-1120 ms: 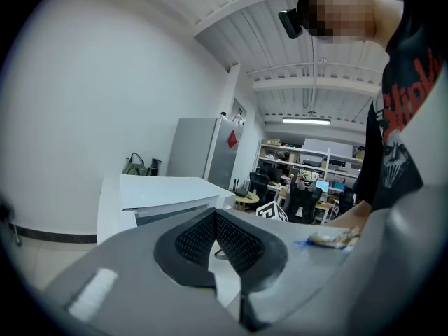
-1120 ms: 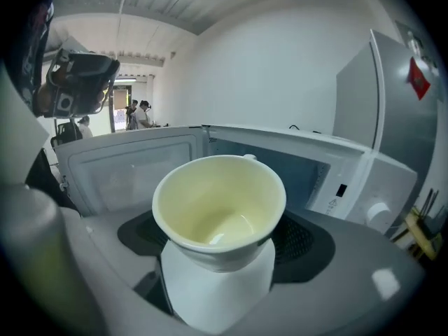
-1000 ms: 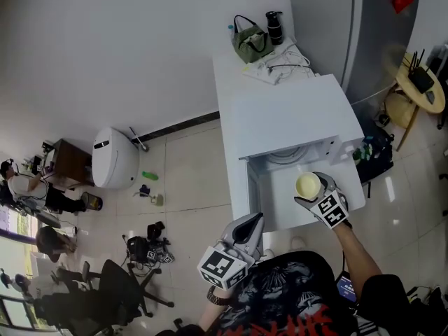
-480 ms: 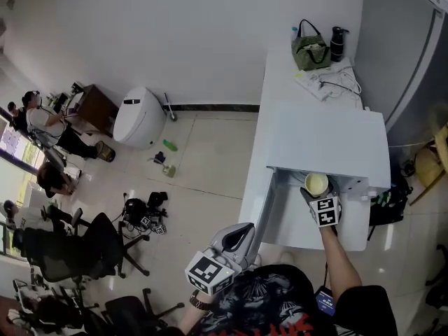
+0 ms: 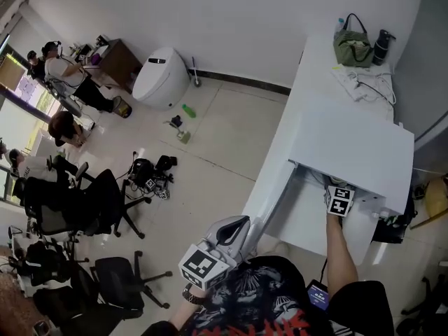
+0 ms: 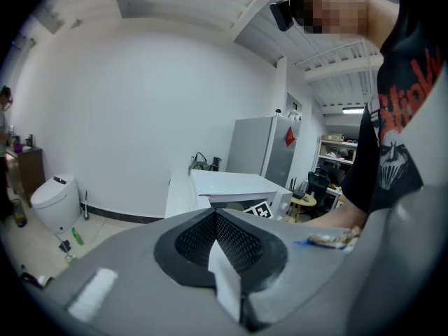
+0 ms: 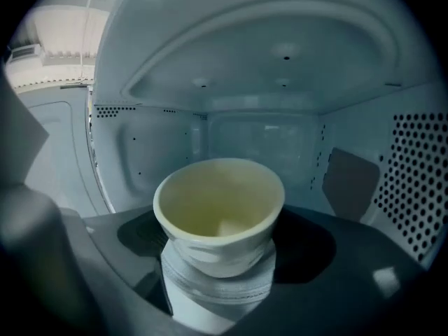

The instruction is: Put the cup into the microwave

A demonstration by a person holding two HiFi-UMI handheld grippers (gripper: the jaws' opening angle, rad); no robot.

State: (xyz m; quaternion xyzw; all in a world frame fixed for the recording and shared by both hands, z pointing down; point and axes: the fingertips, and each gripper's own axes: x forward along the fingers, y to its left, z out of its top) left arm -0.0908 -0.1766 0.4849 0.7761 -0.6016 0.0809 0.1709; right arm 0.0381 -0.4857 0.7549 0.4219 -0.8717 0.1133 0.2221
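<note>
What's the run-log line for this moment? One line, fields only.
stage: cup in open microwave, not yet released | right gripper: shut on cup | left gripper: shut, empty, outside microwave

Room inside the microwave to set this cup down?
Around the cup in the right gripper, the microwave is bare out to its left wall, back wall and dotted right wall; nothing crowds it. The gripper hides the floor.
</note>
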